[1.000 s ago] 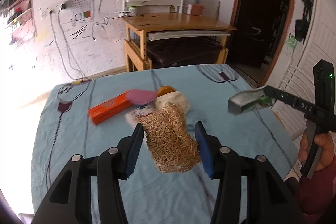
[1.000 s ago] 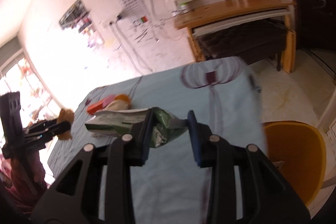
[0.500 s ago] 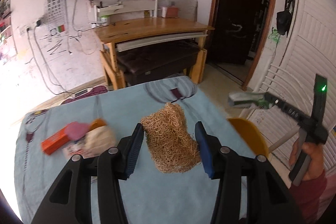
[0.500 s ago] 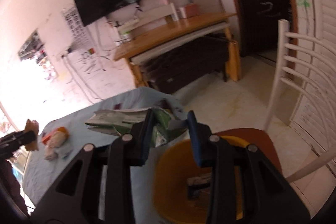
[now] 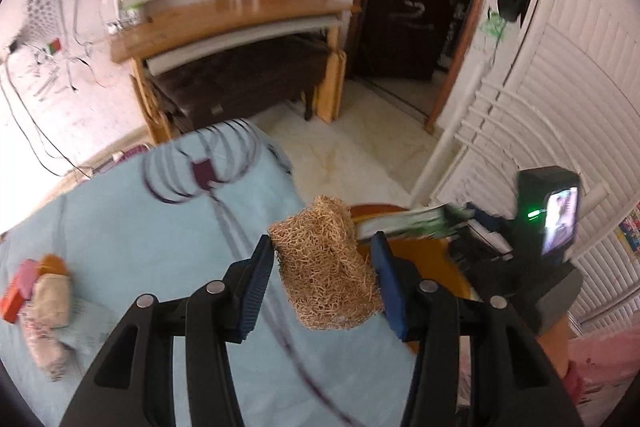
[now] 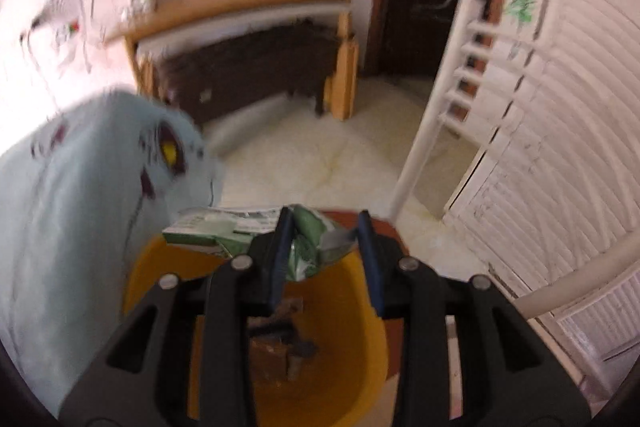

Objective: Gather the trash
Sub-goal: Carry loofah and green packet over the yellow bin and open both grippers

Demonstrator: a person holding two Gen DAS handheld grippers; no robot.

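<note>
My left gripper (image 5: 322, 247) is shut on a tan fibrous loofah pad (image 5: 324, 267), held over the right edge of the blue-clothed table (image 5: 120, 227). Beyond it lies the yellow bin (image 5: 432, 255). My right gripper (image 6: 322, 231) hangs over that yellow bin (image 6: 360, 307), pointing down into it. A crumpled green and white wrapper (image 6: 240, 231) is between its jaws, which are opening; the wrapper still spans the gap and sticks out to the left. In the left wrist view the right gripper (image 5: 476, 227) holds the wrapper (image 5: 404, 223) above the bin.
Some trash (image 6: 280, 339) lies in the bin's bottom. An orange box (image 5: 8, 303), a pink piece (image 5: 26, 275) and a beige bundle (image 5: 50, 299) lie on the table's left. A white chair back (image 6: 460, 75) and louvred doors (image 6: 560, 147) stand to the right, a wooden desk (image 5: 240, 15) behind.
Both grippers have swung right, from over the table to the yellow bin. The right one has tipped down over the bin. The loofah and the wrapper stayed in the jaws.
</note>
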